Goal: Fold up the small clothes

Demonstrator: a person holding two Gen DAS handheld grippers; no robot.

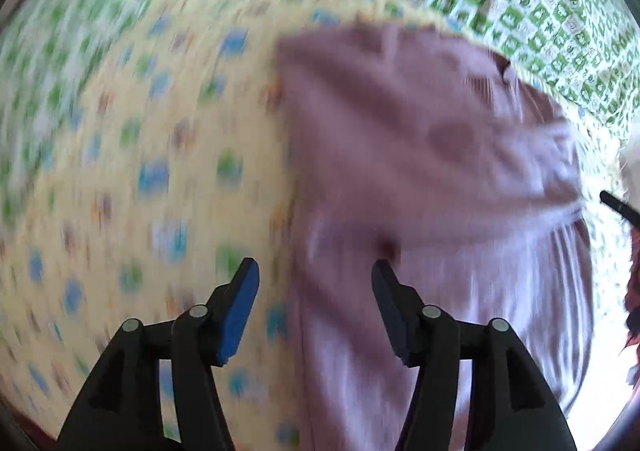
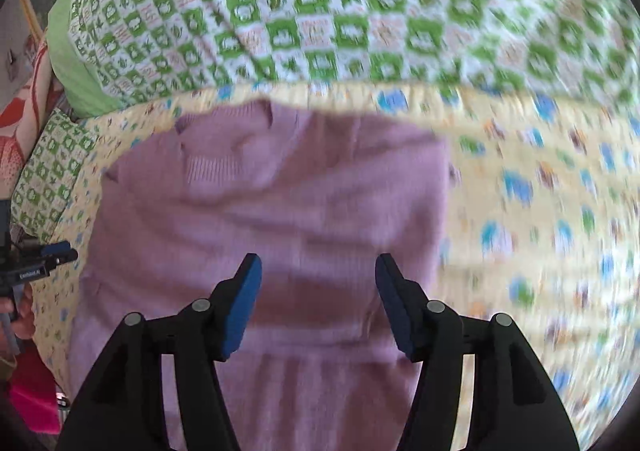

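Note:
A small pink knitted sweater (image 1: 440, 179) lies flat on a yellow patterned blanket (image 1: 160, 155). In the right wrist view the sweater (image 2: 280, 191) fills the middle, with its neck toward the far side. My left gripper (image 1: 315, 271) is open and empty above the sweater's left edge. My right gripper (image 2: 318, 265) is open and empty above the sweater's lower body. The left gripper also shows at the left edge of the right wrist view (image 2: 52, 255). Both views are blurred by motion.
A green and white checked bedsheet (image 2: 340, 11) covers the bed beyond the yellow blanket (image 2: 540, 191). A green pillow (image 2: 72, 63) lies at the far left. A bright pink item (image 2: 32, 403) sits at the lower left edge.

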